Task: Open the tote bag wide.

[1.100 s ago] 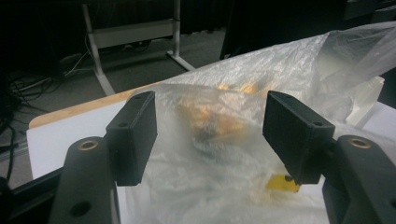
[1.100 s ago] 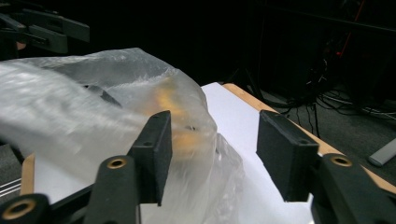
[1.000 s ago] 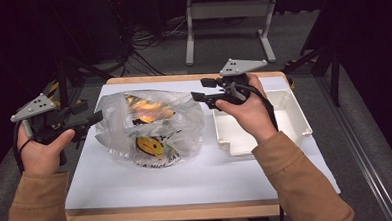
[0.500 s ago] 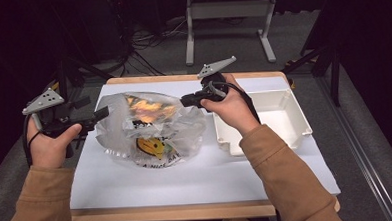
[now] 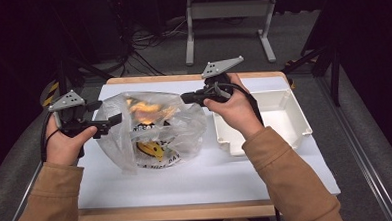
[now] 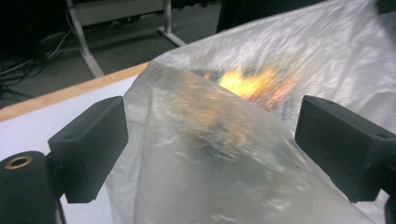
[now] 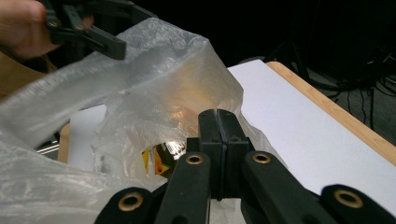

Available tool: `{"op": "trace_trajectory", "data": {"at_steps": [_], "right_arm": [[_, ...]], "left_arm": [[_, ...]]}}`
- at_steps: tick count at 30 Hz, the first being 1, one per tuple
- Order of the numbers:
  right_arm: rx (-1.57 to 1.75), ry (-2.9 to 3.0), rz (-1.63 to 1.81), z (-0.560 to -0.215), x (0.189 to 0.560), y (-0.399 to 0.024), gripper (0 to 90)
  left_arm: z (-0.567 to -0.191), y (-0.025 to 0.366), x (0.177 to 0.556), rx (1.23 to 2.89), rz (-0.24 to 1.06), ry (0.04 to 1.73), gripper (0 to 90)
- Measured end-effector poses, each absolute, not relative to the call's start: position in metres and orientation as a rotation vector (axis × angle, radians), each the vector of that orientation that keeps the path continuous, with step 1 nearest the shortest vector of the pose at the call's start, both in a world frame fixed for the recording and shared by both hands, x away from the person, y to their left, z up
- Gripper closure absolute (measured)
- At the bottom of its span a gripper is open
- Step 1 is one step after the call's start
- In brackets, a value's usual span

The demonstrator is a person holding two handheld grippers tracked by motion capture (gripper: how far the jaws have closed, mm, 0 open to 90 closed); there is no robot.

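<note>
A clear plastic bag (image 5: 172,129) lies on the white table top (image 5: 212,177), holding a yellow packet (image 5: 153,150) and something orange (image 5: 146,110). At the bag's left edge my left gripper (image 5: 108,110) is open; its jaws have just been opening. In the left gripper view a fold of the bag (image 6: 224,186) stands between the wide jaws of the left gripper (image 6: 215,140), and neither pad presses on it. My right gripper (image 5: 186,97) is shut on the bag's upper right edge. In the right gripper view the jaws of the right gripper (image 7: 218,116) meet, with the bag's film (image 7: 154,84) bunched around them.
A white plastic tray (image 5: 297,133) stands at the right of the table, under the right forearm. The table's wooden edge (image 5: 188,211) runs along the front. A metal stand (image 5: 224,9) and cables lie on the dark floor beyond.
The right gripper has swung left from above the tray to the bag's right edge and shut there. The left gripper has moved in and down to the bag's left edge.
</note>
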State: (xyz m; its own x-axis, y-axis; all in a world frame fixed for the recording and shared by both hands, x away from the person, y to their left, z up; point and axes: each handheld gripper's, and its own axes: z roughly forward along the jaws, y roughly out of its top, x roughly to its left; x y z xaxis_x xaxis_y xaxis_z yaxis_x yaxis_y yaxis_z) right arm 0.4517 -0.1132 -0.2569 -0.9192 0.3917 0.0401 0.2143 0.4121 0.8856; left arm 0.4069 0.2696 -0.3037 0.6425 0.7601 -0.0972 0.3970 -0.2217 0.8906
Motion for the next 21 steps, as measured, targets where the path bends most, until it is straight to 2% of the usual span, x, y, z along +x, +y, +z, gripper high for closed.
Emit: {"op": "trace_trajectory", "data": {"at_steps": [1,2,3,4,5,6,7,11,21], "right_arm": [[0.534,2.489,1.526,-0.257,0.451,-0.113,90.0],[0.529,2.490,1.528,-0.256,0.450,-0.112,90.0],[0.522,2.493,1.529,-0.257,0.450,-0.111,90.0],[0.517,2.493,1.528,-0.257,0.449,-0.110,90.0],[0.509,2.493,1.523,-0.257,0.449,-0.108,90.0],[0.509,2.493,1.523,-0.257,0.449,-0.108,90.0],[0.506,2.492,1.526,-0.257,0.449,-0.107,90.0],[0.500,2.483,1.521,-0.256,0.451,-0.108,90.0],[0.558,2.408,1.587,-0.262,0.477,-0.101,90.0]], "left_arm": [[-0.305,0.269,0.408,1.845,0.435,0.923,12.0],[-0.305,0.269,0.408,1.857,0.427,0.914,20.0],[-0.305,0.269,0.408,1.862,0.427,0.912,35.7],[-0.305,0.270,0.407,1.864,0.430,0.910,46.5],[-0.303,0.272,0.406,1.862,0.422,0.898,76.2],[-0.303,0.272,0.406,1.862,0.422,0.898,84.0],[-0.302,0.274,0.405,1.859,0.416,0.899,87.8],[-0.296,0.281,0.405,1.803,0.449,0.910,89.0],[-0.299,0.285,0.430,1.726,0.427,0.943,87.3]]}}
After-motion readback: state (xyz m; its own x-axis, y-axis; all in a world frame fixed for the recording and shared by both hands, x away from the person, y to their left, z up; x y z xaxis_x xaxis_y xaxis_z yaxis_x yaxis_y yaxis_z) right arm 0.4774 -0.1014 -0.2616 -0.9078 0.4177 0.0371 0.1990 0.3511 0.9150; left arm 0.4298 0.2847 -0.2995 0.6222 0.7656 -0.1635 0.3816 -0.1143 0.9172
